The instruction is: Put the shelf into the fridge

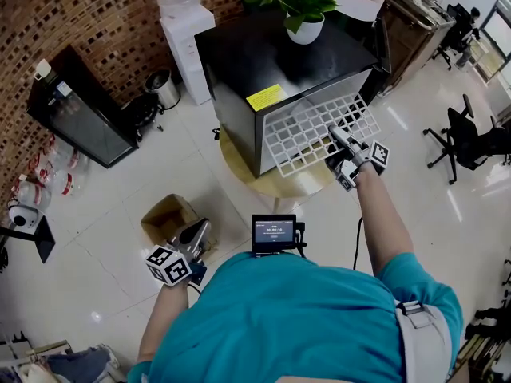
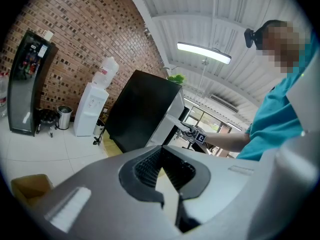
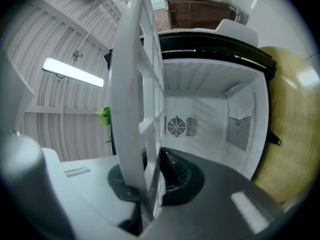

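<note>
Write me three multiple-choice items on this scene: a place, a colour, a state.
1. Where does the potted plant stand? A: on top of the fridge. B: on the floor. C: on the water dispenser.
2. What colour is the shelf? A: black. B: white. C: green.
3. How are the right tongs? A: open, empty. B: shut on the plant. C: shut on the shelf.
Key: 1 A, its pot sits on the black top; 2 B, a white grid; 3 C, they clamp the grid's edge.
</note>
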Action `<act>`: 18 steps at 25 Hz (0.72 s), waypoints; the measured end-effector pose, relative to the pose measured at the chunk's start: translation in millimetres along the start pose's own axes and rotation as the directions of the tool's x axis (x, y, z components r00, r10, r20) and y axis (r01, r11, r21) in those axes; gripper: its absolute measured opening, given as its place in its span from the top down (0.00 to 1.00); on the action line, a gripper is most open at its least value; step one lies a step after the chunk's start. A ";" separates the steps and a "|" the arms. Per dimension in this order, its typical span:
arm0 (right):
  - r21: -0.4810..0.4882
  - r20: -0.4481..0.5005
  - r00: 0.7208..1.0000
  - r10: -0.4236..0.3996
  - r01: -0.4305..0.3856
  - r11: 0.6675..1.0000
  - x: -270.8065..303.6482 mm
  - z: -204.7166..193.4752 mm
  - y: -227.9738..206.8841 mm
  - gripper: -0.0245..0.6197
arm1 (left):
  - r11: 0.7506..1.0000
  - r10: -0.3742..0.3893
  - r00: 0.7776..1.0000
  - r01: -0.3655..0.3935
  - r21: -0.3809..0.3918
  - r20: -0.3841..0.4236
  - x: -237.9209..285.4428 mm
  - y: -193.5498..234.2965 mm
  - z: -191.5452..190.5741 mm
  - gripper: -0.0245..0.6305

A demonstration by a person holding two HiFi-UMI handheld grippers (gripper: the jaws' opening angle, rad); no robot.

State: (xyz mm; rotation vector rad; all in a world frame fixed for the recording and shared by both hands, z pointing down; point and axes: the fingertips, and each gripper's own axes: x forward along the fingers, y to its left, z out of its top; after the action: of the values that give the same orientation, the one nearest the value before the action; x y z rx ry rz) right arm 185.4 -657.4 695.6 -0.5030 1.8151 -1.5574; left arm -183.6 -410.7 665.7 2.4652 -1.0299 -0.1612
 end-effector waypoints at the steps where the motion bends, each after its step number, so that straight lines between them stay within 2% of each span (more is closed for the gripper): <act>1: -0.004 -0.004 1.000 -0.004 0.004 1.000 -0.9 0.3 0.8 0.92 | 1.000 -0.002 1.000 0.002 0.000 -0.001 0.5 -0.1 0.3 0.96; 7: -0.028 -0.032 0.999 0.003 -0.004 1.000 -6.3 3.7 3.6 0.92 | 1.000 -0.002 1.000 0.002 -0.003 -0.001 1.4 4.5 -0.2 0.96; 18: 0.009 -0.059 0.998 0.011 -0.010 1.000 -4.6 2.5 -0.1 0.92 | 1.000 -0.001 1.000 0.001 -0.015 -0.007 2.7 2.6 -2.6 0.96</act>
State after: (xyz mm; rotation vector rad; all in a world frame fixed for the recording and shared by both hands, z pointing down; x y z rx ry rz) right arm 190.4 -656.1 696.6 -0.4464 1.8515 -1.5881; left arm -182.7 -413.3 669.4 2.4514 -1.0204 -0.1598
